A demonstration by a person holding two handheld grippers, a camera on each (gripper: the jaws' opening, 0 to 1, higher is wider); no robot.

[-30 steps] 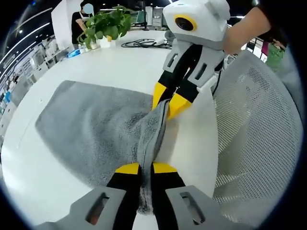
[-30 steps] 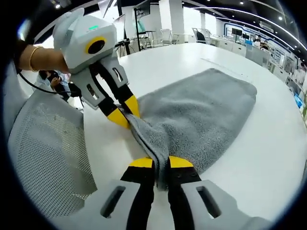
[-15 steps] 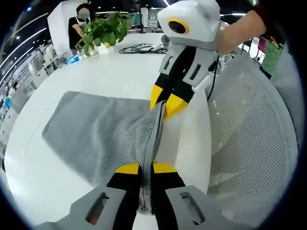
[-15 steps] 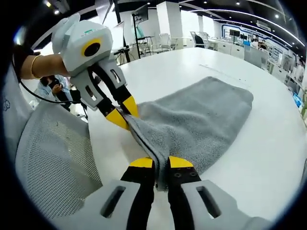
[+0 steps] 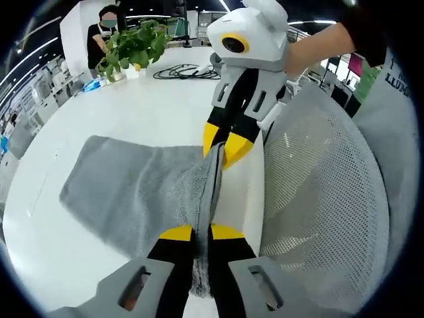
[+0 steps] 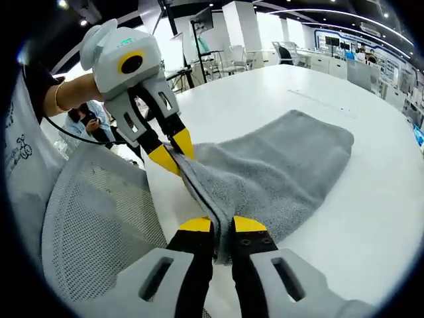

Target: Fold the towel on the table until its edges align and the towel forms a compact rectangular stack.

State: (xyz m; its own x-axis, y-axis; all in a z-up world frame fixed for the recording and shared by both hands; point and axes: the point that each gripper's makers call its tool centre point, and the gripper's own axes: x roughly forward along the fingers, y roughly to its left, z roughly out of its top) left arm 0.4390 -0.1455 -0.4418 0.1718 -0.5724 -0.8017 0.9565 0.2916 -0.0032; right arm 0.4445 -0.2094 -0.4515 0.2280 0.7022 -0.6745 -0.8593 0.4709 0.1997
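A grey towel lies on the white round table, its near edge pulled up into a taut ridge between both grippers. My left gripper is shut on one end of that edge. The right gripper comes in from above, shut on the other end, with a hand behind it. In the right gripper view the same towel spreads to the right; my right gripper pinches its edge, and the left gripper holds the far corner.
A white mesh chair back stands close to the table edge, also seen as the mesh chair. A potted plant and black cables sit at the far side of the table, near a person.
Both grippers have drawn back toward the chair with the towel edge still held. The towel has slid with them, and the chair mesh takes up more of both views.
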